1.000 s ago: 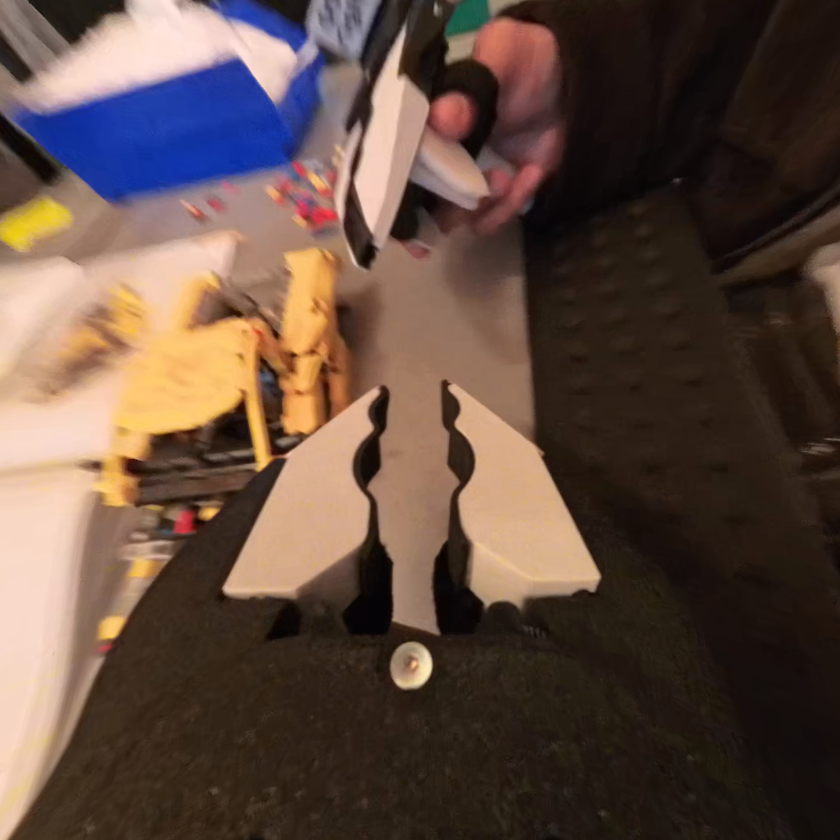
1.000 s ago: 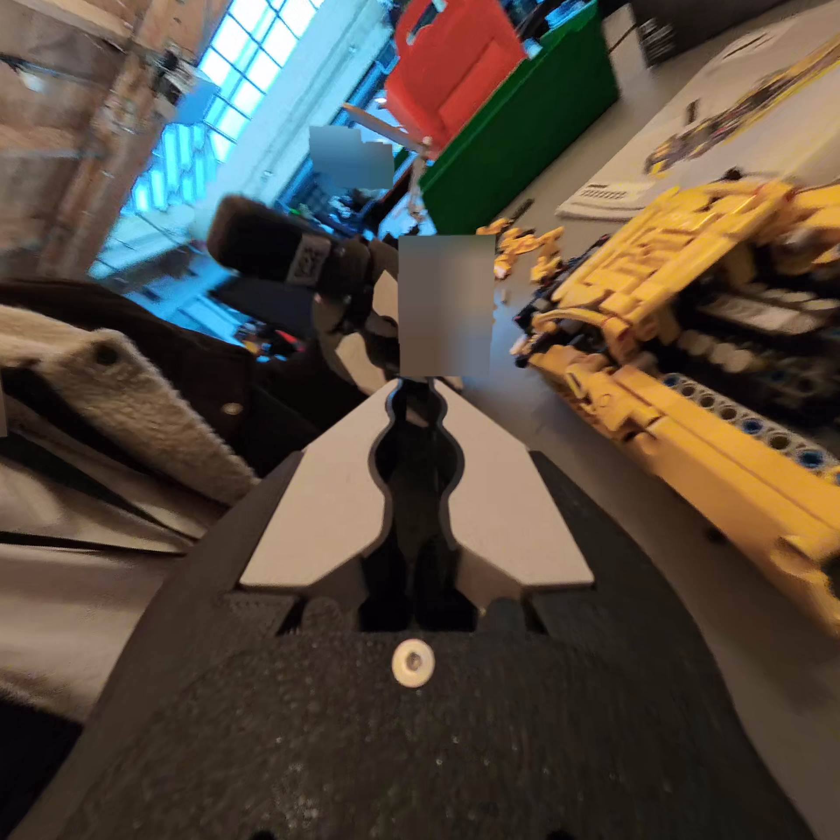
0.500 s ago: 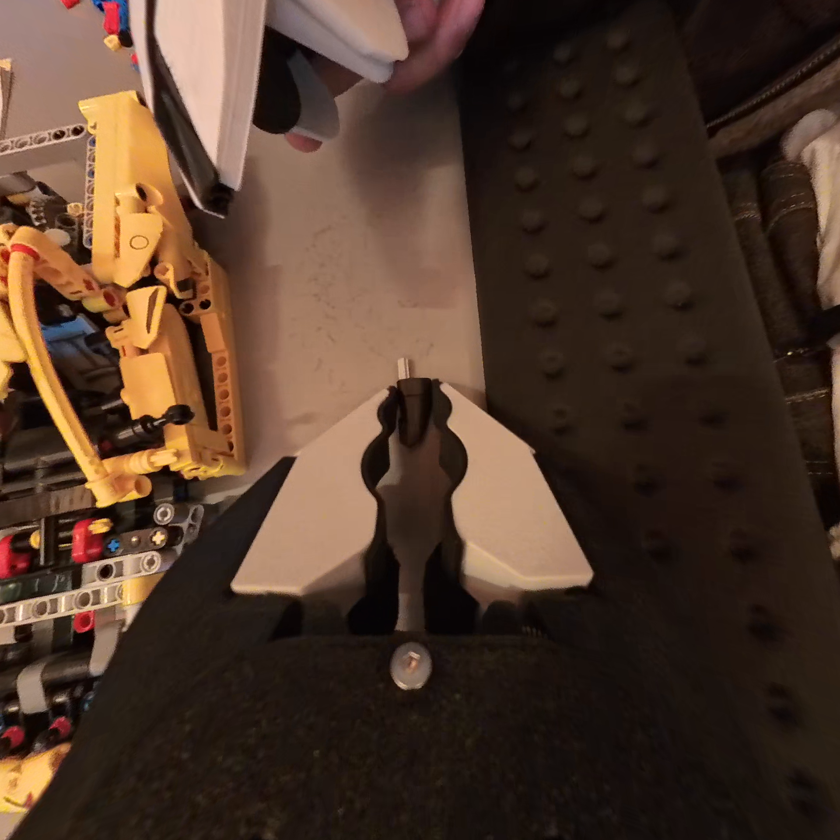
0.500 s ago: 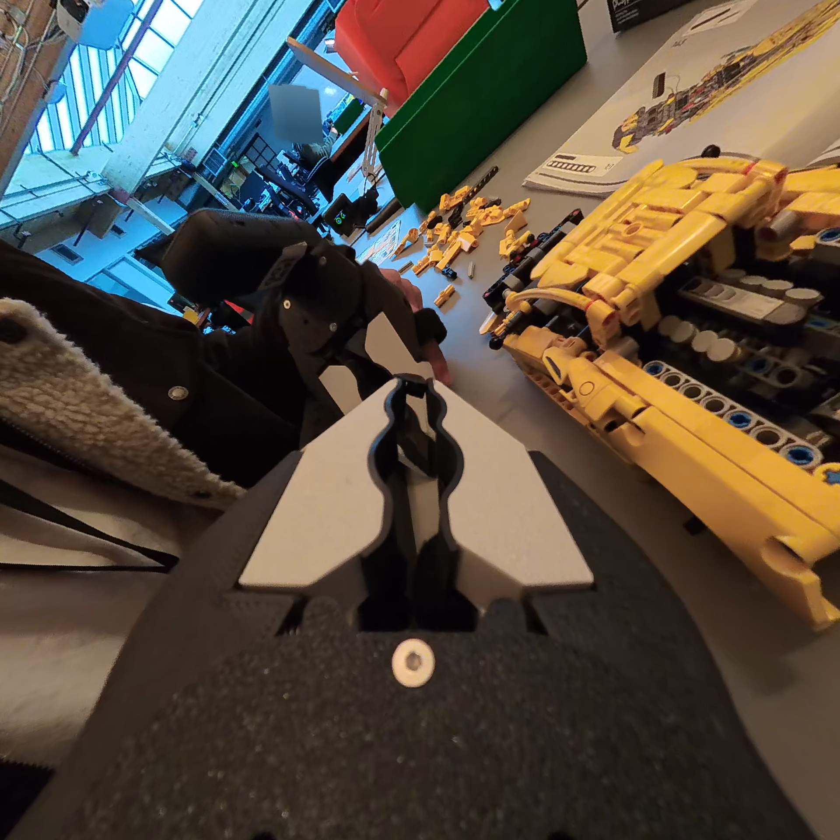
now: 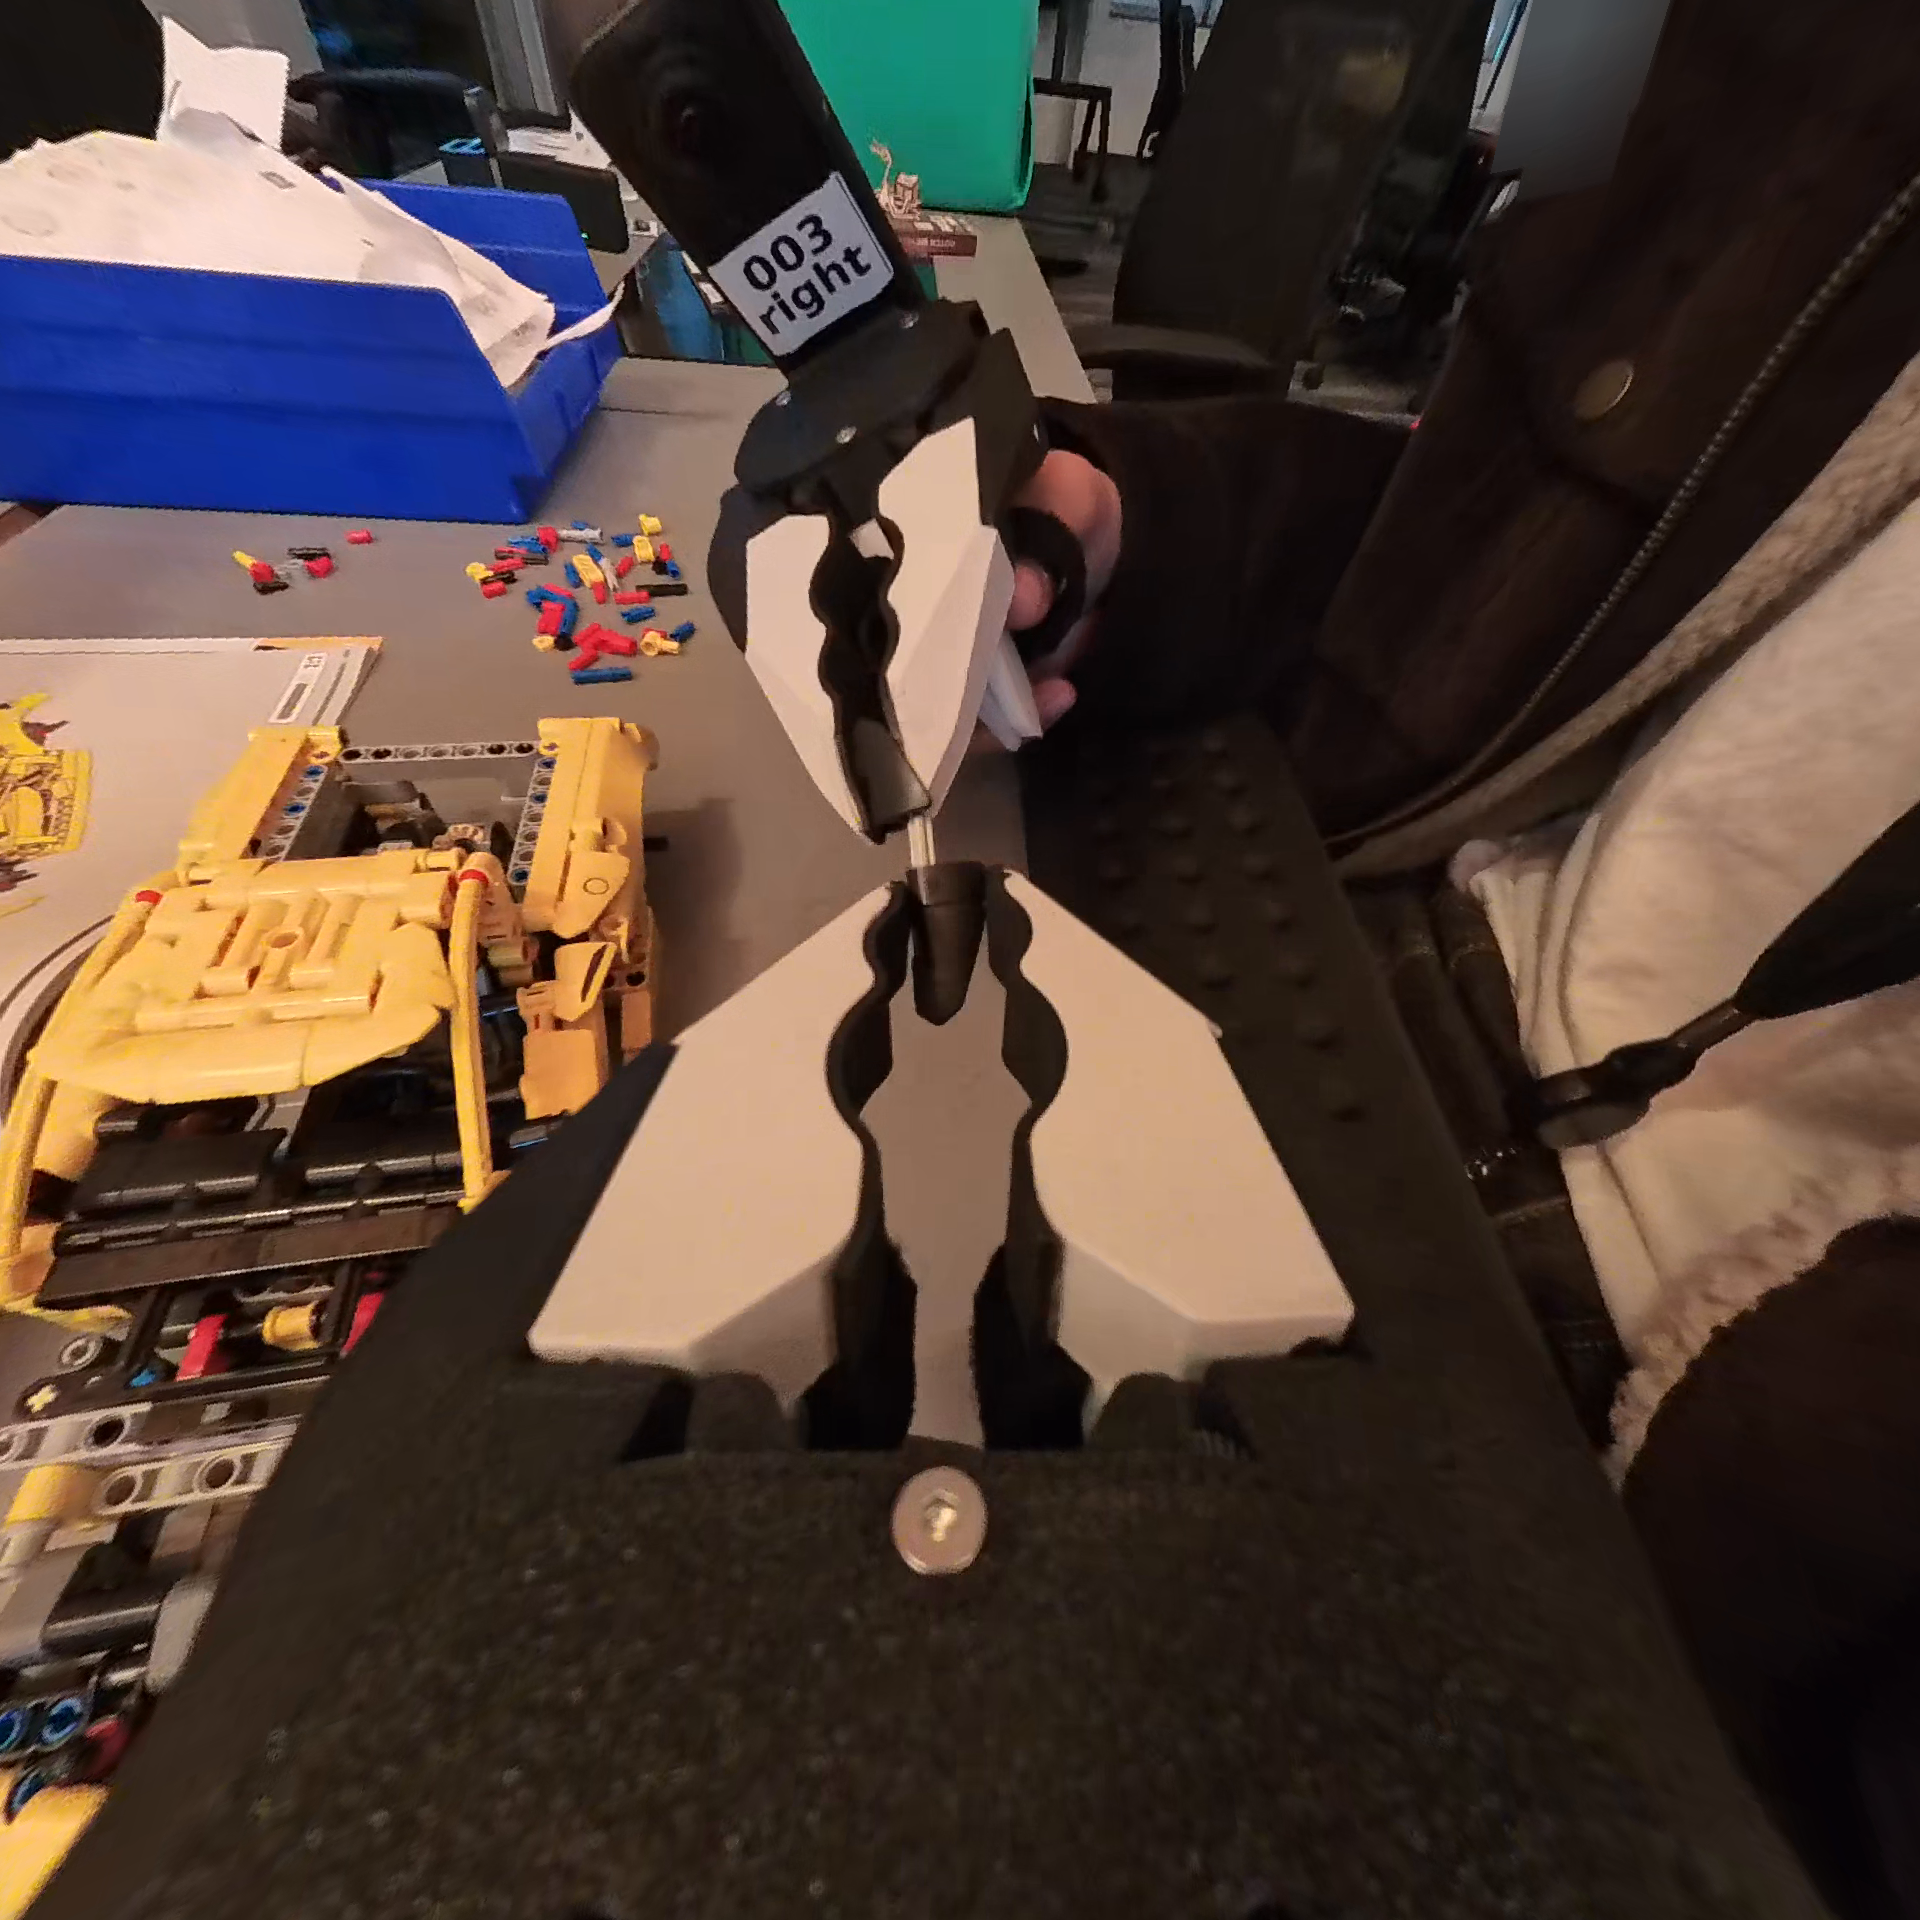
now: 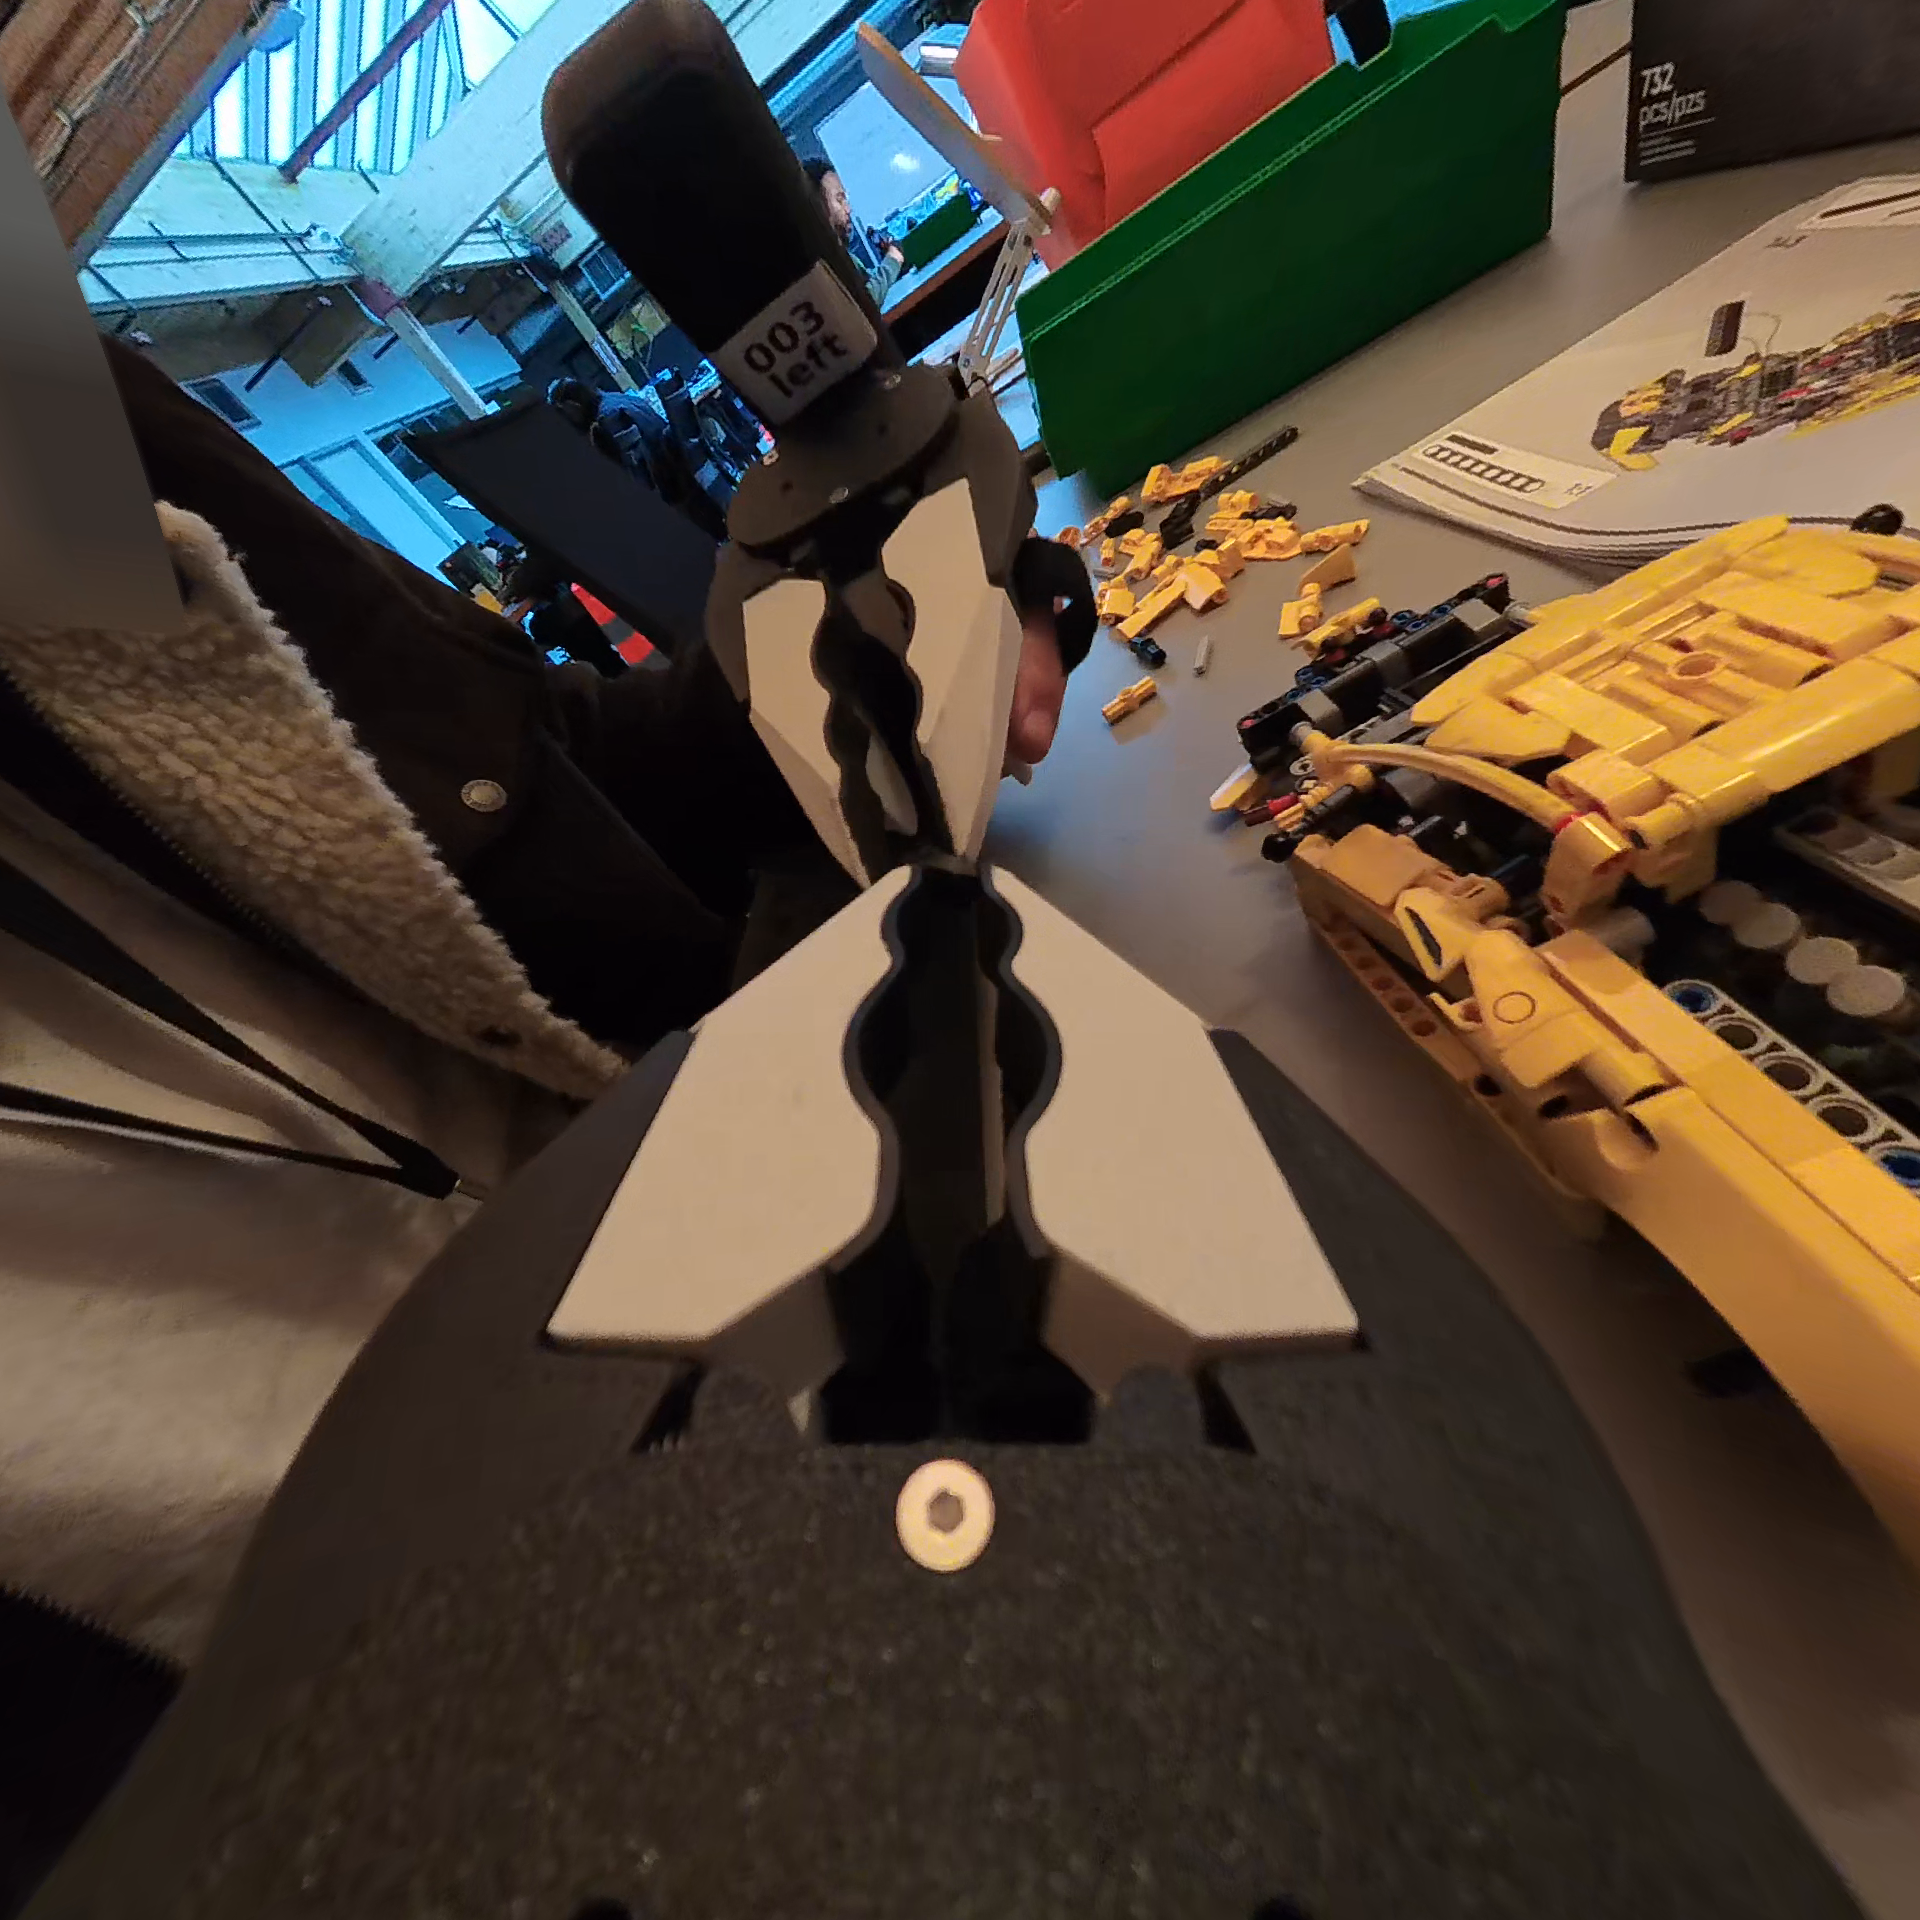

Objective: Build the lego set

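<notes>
In the left wrist view my left gripper [image 5: 943, 888] is shut on a small black tapered Lego piece [image 5: 940, 945] held at its tips. A thin grey axle [image 5: 921, 844] sticks out of that piece towards my right gripper [image 5: 896, 821], which points down at it tip to tip and is shut on a second black piece [image 5: 889, 777]. In the right wrist view my right gripper [image 6: 948, 881] meets the left gripper [image 6: 914, 836] the same way, and the pieces are mostly hidden there. The yellow Lego vehicle [image 5: 312, 966] sits on the table to the left and also shows in the right wrist view [image 6: 1662, 831].
A blue bin of papers [image 5: 291, 395], loose small coloured pieces [image 5: 592, 603] and an instruction booklet [image 5: 312, 675] lie behind the model. A green bin [image 6: 1299, 239], loose yellow pieces [image 6: 1195, 561], a booklet [image 6: 1662, 395] and a black studded mat [image 5: 1195, 883] are nearby. My left and right fingertips are right by each other.
My left gripper, open and empty a second ago, closed on the black piece with the grey axle. It then lifted and now meets the right gripper tip to tip.
</notes>
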A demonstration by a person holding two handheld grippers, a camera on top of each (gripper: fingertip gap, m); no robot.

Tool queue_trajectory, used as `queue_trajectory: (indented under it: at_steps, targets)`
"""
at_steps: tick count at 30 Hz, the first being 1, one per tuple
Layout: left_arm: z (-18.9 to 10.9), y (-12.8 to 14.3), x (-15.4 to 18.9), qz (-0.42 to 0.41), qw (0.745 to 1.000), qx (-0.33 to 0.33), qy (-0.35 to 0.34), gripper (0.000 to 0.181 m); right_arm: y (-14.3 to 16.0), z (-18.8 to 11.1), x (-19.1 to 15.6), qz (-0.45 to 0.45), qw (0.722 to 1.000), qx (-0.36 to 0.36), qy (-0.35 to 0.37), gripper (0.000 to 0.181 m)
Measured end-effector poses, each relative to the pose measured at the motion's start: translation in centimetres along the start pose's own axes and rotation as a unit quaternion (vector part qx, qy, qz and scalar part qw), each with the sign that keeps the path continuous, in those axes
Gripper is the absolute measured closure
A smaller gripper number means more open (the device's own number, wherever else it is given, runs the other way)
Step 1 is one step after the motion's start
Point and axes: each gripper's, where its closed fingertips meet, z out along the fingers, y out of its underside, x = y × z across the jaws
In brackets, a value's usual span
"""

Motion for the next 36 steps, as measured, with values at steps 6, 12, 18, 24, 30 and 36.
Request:
queue_trajectory:
  at_steps: [6,12,18,24,30,36]
  targets:
    - [0.02,0.31,0.08,0.000,1.000,-0.007,0.002,0.167,-0.13,-0.05,-0.19,0.007,1.000,0.004,-0.010,0.174]
    - [-0.04,0.34,0.16,-0.009,1.000,-0.007,0.008,0.167,0.14,0.25,-0.57,0.008,1.000,-0.003,-0.022,0.174]
    - [-0.12,0.14,0.30,-0.019,1.000,-0.002,0.015,0.167,0.00,0.24,-0.85,0.010,0.999,0.002,-0.033,0.174]
    - [-0.15,0.34,0.24,-0.019,1.000,-0.007,0.013,0.167,0.07,0.21,-1.02,0.018,0.999,0.000,-0.044,0.174]
    - [-0.11,0.46,0.32,-0.017,1.000,-0.011,0.014,0.167,0.14,0.28,-0.94,0.018,0.999,-0.001,-0.043,0.174]
    - [-0.08,0.41,0.33,-0.021,1.000,-0.010,0.016,0.167,0.13,0.32,-0.75,0.019,0.999,0.003,-0.040,0.174]
